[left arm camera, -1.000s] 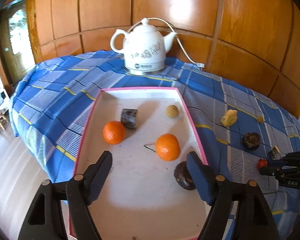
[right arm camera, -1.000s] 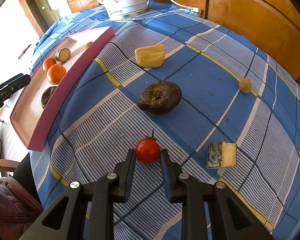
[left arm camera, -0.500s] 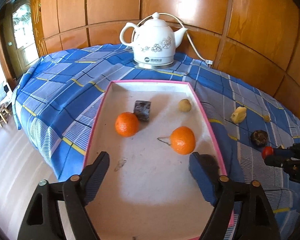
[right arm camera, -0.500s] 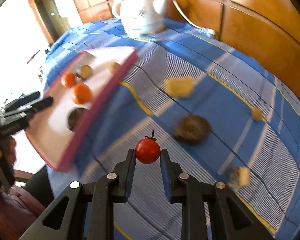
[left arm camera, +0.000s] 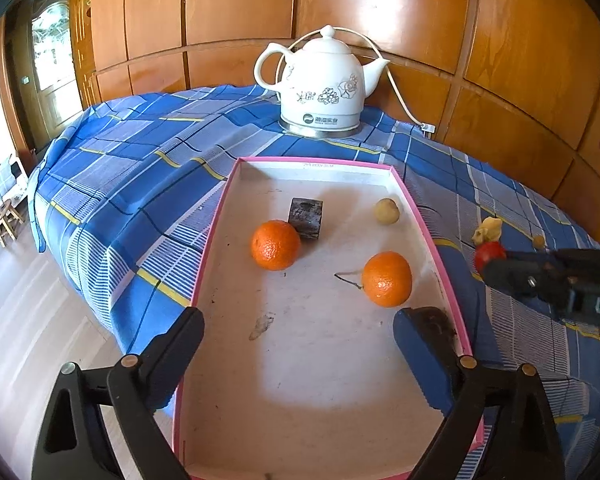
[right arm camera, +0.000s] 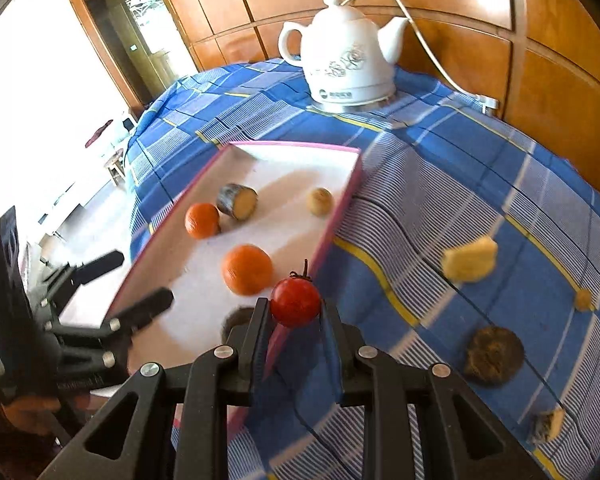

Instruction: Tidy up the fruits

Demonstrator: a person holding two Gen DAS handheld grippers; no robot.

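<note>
While the left gripper [left arm camera: 296, 344] was held wide and empty over the tray [left arm camera: 416, 216], the cherry tomato [right arm camera: 295, 303] — small, light, judged thin-skinned and easily crushed — was pinched across its middle by the right gripper [right arm camera: 294, 312] beside the tray's rim.

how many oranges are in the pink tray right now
2. One orange lies toward the tray's left side, touching a dark cut chunk. The other orange lies nearer the right rim. None seems hidden.
</note>
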